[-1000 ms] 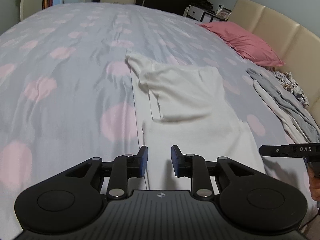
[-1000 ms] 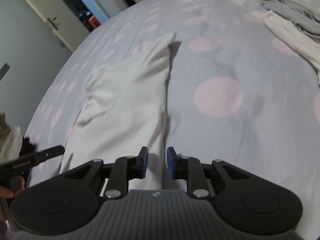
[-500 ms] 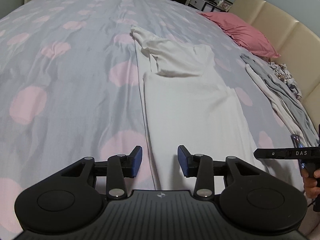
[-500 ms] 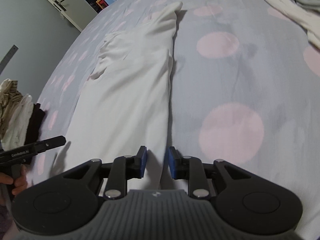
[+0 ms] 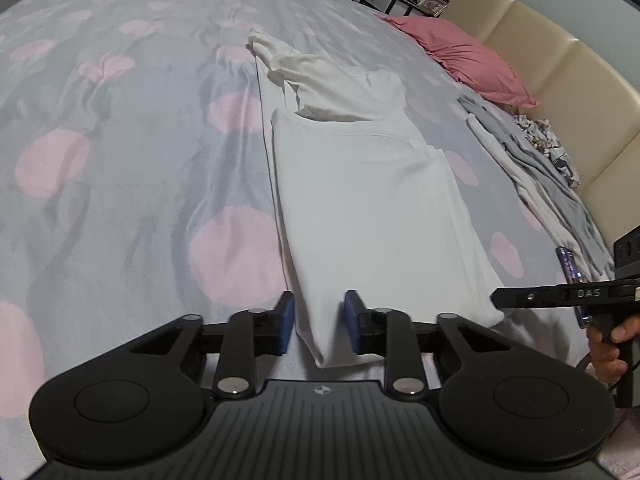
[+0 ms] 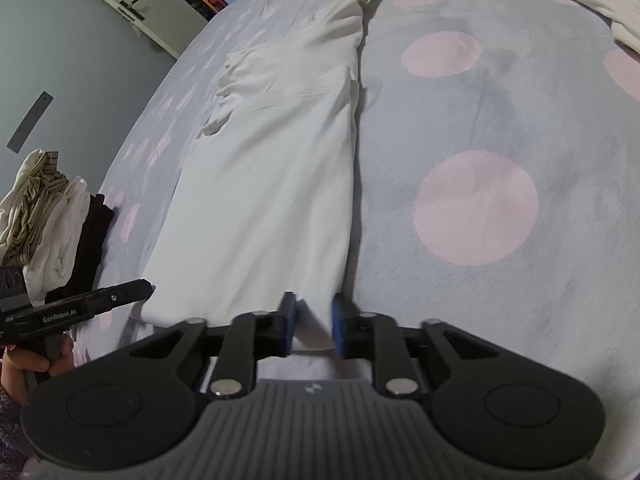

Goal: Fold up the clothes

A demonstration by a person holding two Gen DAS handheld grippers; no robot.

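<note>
While the white shirt (image 5: 372,200) lies folded — both grippers, left (image 5: 319,328) and right (image 6: 313,326), gape, straddling its corners.

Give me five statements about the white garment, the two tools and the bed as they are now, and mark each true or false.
1. The white garment lies lengthwise on the dotted bedspread. True.
2. The left tool is shut tight with nothing between its fingers. False: its fingers stand apart, with the garment's near corner between them.
3. A pink pillow lies by the headboard. True.
4. The right tool hangs over bare bedspread, away from the garment. False: it sits at the garment's near edge, with fabric between its open fingers.
5. The pile of clothes in the right wrist view rests on the white garment. False: it lies apart from it.
</note>
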